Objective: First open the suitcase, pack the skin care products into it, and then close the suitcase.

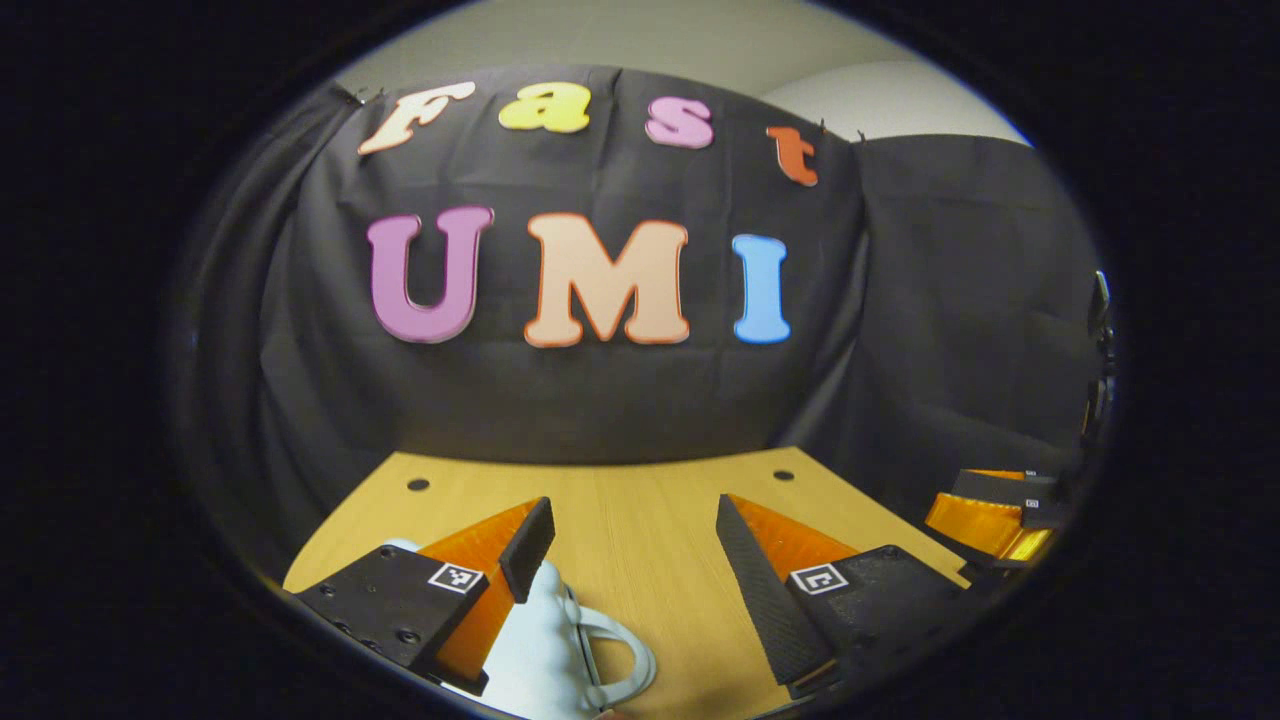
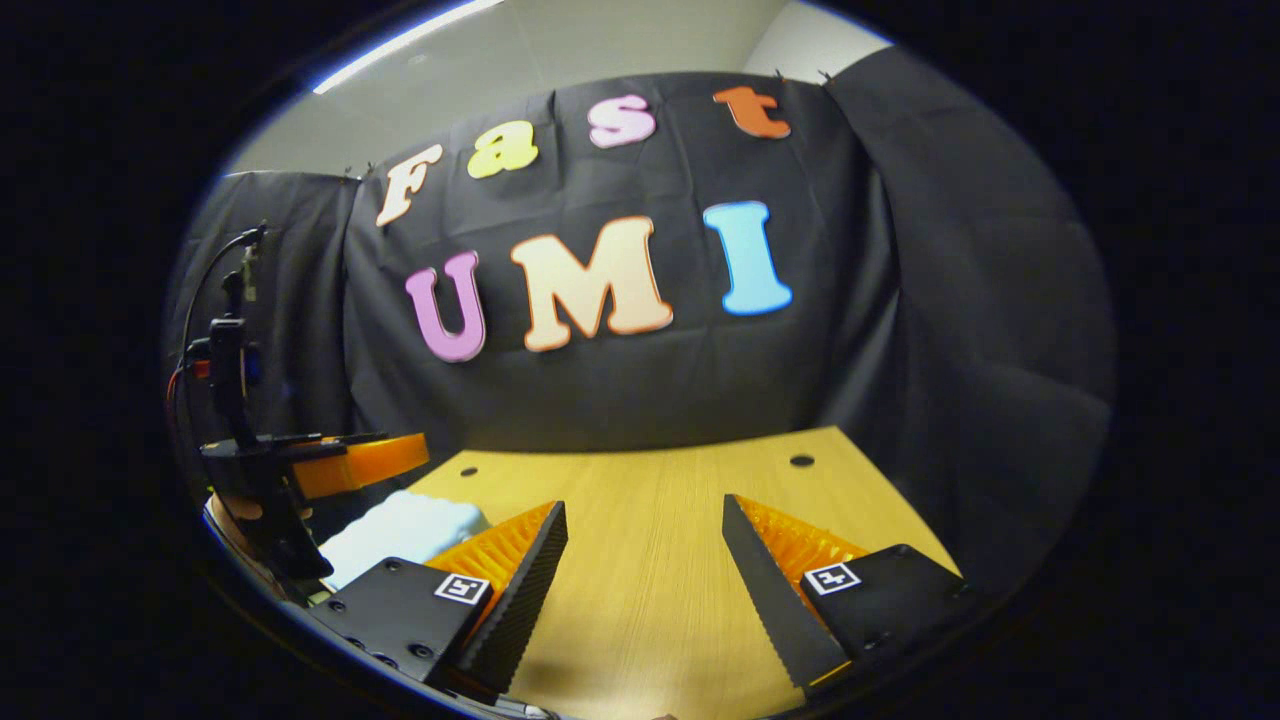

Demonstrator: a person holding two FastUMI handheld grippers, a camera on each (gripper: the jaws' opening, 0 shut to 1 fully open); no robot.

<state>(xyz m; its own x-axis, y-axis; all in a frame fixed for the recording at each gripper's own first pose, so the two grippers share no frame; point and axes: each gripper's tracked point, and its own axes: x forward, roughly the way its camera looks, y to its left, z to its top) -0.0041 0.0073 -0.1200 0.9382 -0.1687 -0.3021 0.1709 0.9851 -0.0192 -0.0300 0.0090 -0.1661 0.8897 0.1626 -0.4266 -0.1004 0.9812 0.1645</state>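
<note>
A small pale blue suitcase (image 1: 545, 650) lies at the near edge of the wooden table (image 1: 640, 520); its loop handle (image 1: 625, 665) points right. My left gripper (image 1: 630, 545) is open just above it, the left finger (image 1: 525, 550) over the suitcase's top and the right finger (image 1: 750, 570) over bare wood. In the right gripper view the same suitcase (image 2: 400, 530) sits at the left, partly behind my own left finger (image 2: 520, 570). My right gripper (image 2: 645, 545) is open over bare table. I cannot tell whether the lid is open.
The table (image 2: 650, 500) has small round holes near its far corners (image 2: 801, 461). The right gripper (image 1: 995, 515) shows at the table's right edge. The left gripper (image 2: 330, 460) hangs over the suitcase, a hand (image 2: 235, 515) holding it. Black cloth closes in the back and sides.
</note>
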